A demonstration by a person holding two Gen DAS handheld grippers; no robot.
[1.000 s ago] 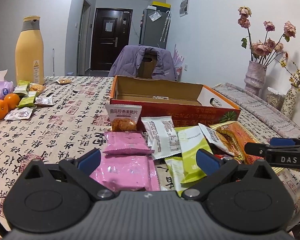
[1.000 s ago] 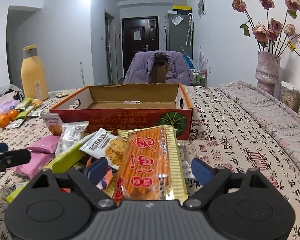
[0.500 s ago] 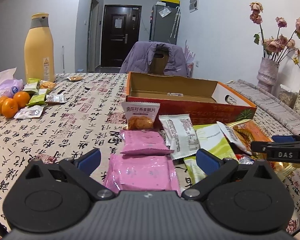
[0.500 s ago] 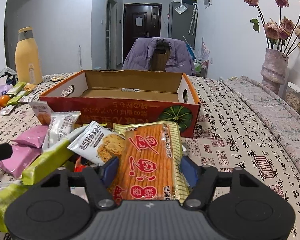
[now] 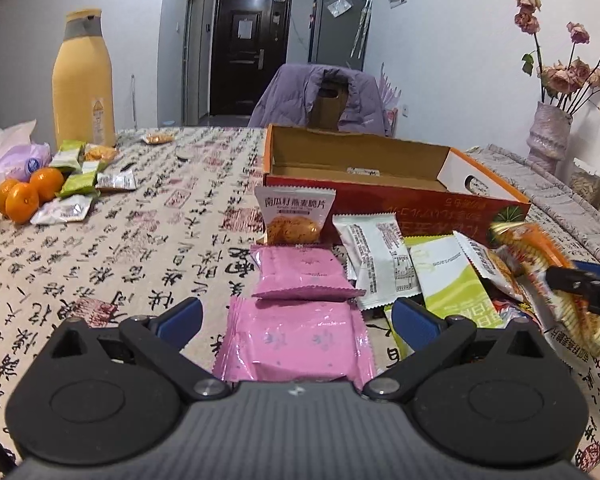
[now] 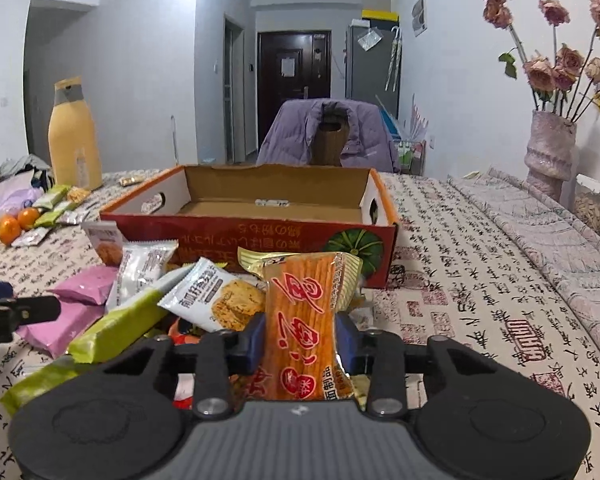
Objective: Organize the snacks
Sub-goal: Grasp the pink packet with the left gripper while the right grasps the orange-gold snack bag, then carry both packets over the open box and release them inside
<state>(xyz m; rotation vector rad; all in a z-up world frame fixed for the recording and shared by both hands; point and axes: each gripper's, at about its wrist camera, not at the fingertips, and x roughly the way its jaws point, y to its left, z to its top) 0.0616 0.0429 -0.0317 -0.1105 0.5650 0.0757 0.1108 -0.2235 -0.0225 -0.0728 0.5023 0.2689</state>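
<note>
My right gripper (image 6: 300,338) is shut on an orange noodle-snack packet (image 6: 306,312), pinching its middle and holding it up over the snack pile. The same packet shows at the right edge of the left wrist view (image 5: 540,276). My left gripper (image 5: 296,316) is open around a large pink packet (image 5: 296,344) lying on the table. A smaller pink packet (image 5: 302,274), a pumpkin-crisp packet (image 5: 294,220), a white packet (image 5: 380,264) and a green-and-white packet (image 5: 448,272) lie ahead. The open orange cardboard box (image 6: 252,224) stands behind the pile, empty.
A tall yellow bottle (image 5: 83,80), oranges (image 5: 22,196) and several small packets (image 5: 80,180) sit at the far left. A vase of dried roses (image 6: 550,152) stands at the right. A chair with a purple jacket (image 6: 328,136) is behind the table.
My right gripper has closed on the orange packet and lifted it. My left gripper has moved forward over the large pink packet and stays open.
</note>
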